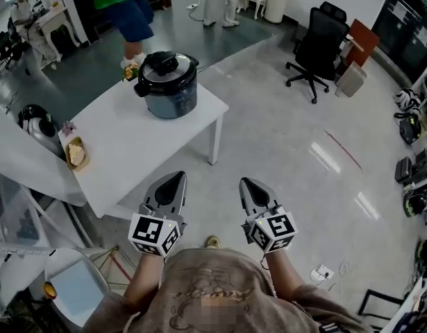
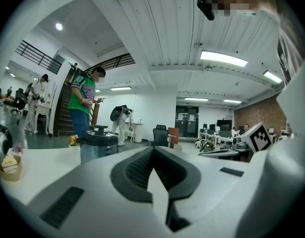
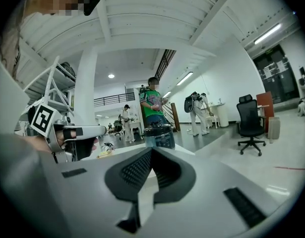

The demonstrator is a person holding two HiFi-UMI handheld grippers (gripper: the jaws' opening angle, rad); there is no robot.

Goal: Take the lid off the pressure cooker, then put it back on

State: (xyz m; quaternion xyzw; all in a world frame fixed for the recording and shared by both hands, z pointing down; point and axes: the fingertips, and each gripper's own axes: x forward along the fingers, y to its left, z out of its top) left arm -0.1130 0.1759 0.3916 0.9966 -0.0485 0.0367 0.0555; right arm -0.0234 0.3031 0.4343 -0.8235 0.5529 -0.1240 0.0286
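While my left gripper (image 1: 176,177) and right gripper (image 1: 247,182) hang shut and empty, the pressure cooker (image 1: 169,89) sits ahead, its lid (image 1: 166,64) seemingly seated.

Indoor hall, bright and evenly lit. Light comes from above: long strip lamps (image 2: 224,58) on the white ceiling in the left gripper view, a round downlight (image 3: 111,76) in the right gripper view.

Head view: the polished floor (image 1: 324,157) throws back pale streaks of glare. The white table (image 1: 130,151) is near blown out. Small highlights sit on the pressure cooker (image 1: 168,64). Shadows are faint and soft-edged.

Both gripper views: heavy fisheye, black corners, ceiling beams bowed. The left gripper (image 2: 153,152) and right gripper (image 3: 151,152) fill the lower frame, soft and out of focus so close to the lens. The background is sharper. The head view also curves toward its edges.
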